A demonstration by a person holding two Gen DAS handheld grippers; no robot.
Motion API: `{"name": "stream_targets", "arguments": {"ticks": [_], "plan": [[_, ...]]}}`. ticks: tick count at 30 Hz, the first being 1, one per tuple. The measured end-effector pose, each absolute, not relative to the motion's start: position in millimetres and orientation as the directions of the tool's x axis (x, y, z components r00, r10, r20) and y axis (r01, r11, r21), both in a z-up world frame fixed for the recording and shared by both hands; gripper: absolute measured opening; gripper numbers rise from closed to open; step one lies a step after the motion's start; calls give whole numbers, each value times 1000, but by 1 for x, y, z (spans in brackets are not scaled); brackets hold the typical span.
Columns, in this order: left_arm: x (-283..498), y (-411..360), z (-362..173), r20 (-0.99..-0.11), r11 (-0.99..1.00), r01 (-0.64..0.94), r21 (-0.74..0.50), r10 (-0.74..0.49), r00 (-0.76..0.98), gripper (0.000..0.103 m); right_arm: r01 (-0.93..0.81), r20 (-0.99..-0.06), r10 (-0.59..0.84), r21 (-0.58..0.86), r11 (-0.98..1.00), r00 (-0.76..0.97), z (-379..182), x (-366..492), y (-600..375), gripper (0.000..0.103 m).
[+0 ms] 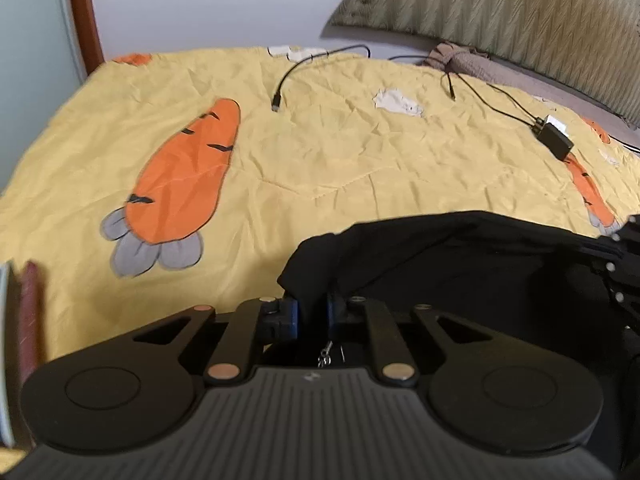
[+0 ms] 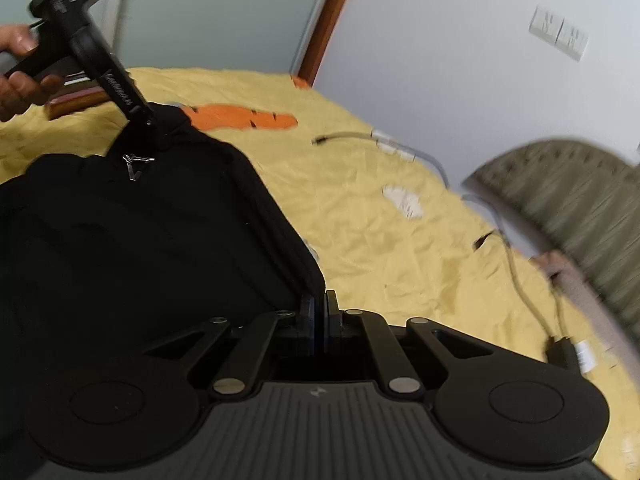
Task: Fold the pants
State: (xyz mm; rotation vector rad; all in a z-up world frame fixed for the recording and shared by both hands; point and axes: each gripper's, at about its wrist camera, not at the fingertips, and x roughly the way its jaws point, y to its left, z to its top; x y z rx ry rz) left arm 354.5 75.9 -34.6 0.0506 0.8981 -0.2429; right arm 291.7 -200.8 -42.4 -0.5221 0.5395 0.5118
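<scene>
Black pants (image 1: 460, 264) lie on the yellow carrot-print quilt (image 1: 320, 152), with their near edge lifted off it. My left gripper (image 1: 313, 314) is shut on a bunched corner of the fabric, which sticks up between its blue pads. In the right wrist view the pants (image 2: 140, 240) stretch from my right gripper (image 2: 320, 308), shut on their thin edge, across to the left gripper (image 2: 150, 122) at the far corner. A hand (image 2: 16, 80) holds that left gripper. A small metal fastener (image 2: 136, 164) hangs from the fabric just below it. The right gripper's body (image 1: 624, 264) shows at the left wrist view's right edge.
Black cables (image 1: 296, 72) and a black adapter (image 1: 554, 140) lie on the quilt's far part. An olive padded headboard (image 1: 500, 4) stands at the back right, a white wall and brown door frame (image 1: 84, 12) at the back left. A reddish wooden edge (image 1: 30, 320) is close at the left.
</scene>
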Motion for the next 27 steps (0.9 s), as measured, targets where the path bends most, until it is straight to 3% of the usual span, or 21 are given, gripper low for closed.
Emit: {"name": "stream_targets", "arguments": {"ticks": [10,21,27], "plan": [[244,105,-4,-727,978,186,-95,-196,658,12,-572,-534,322,-408,712,782,-19,170,-185,3],[134,107,-22,-742,986,162,-44,-141,655,10,-626,-619,322,-366,689,716,-52,88,-174,3],[114,114,-45,-779,993,119,-20,-90,621,3,-644,-647,315,-364,673,695,-71,59,-165,3]]}}
